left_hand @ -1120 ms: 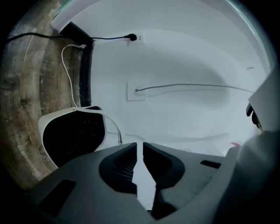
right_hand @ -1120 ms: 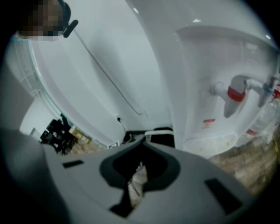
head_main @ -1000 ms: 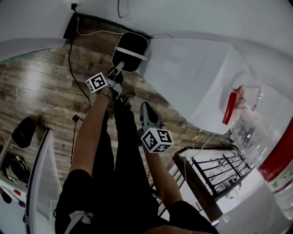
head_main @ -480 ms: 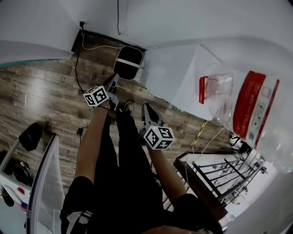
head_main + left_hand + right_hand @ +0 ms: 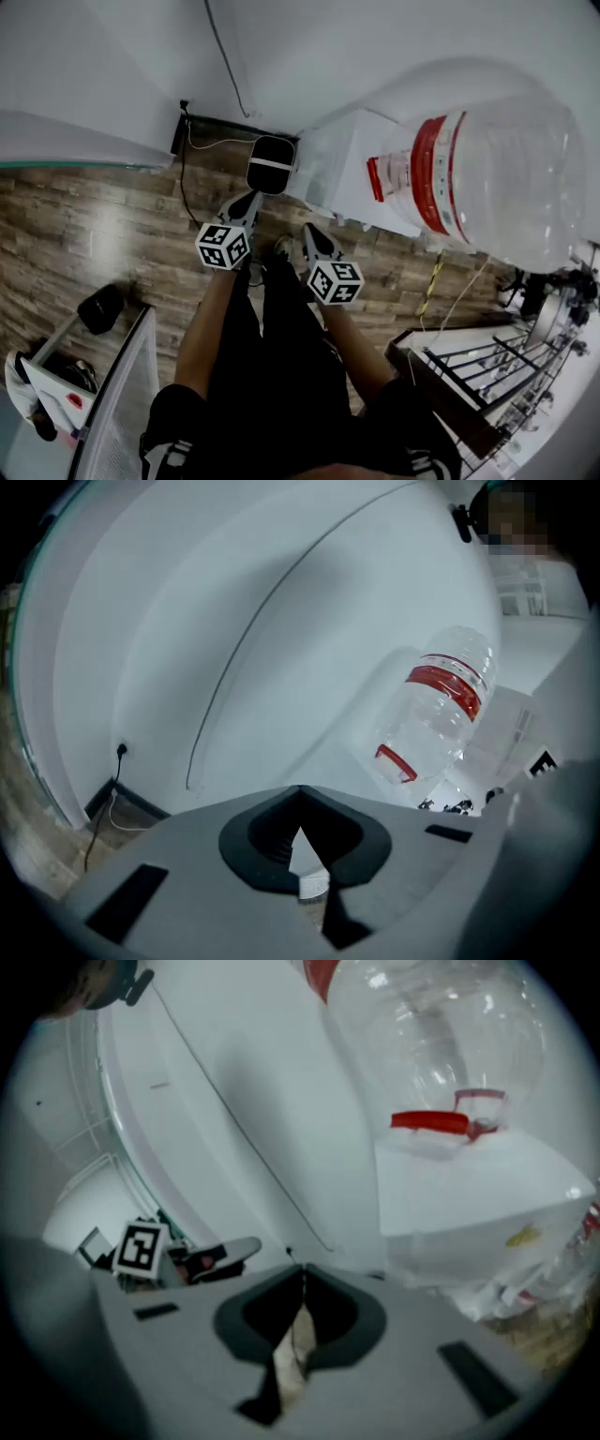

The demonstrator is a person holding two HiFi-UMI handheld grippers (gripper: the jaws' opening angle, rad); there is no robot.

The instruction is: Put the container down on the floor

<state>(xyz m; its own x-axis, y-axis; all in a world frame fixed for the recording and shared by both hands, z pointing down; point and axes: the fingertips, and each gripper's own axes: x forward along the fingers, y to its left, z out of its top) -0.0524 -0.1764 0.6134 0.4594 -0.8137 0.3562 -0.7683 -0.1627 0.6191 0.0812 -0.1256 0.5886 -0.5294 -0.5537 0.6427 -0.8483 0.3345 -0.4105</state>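
Note:
The black container (image 5: pixel 273 164) with a white band stands on the wooden floor (image 5: pixel 94 234) by the wall, beside a white box (image 5: pixel 342 164). My left gripper (image 5: pixel 251 199) hangs above the floor, short of the container and apart from it; its jaws are shut on nothing (image 5: pixel 300 794). My right gripper (image 5: pixel 309 232) is held next to it over the person's legs, its jaws also together and empty (image 5: pixel 302 1274). The right gripper view catches the left gripper (image 5: pixel 220 1255) off to its left. The container is too small to make out in either gripper view.
A large clear water bottle (image 5: pixel 487 178) with a red label lies on the white box (image 5: pixel 469 1194) at the right. A wall socket with a cable (image 5: pixel 185 105) is at the back. A black metal rack (image 5: pixel 469 375) stands lower right, a white shelf (image 5: pixel 122 375) lower left.
Both grippers have risen from the floor. The left one has drawn back from the black container, which stays on the floor. The head view has tipped up, bringing the water bottle in.

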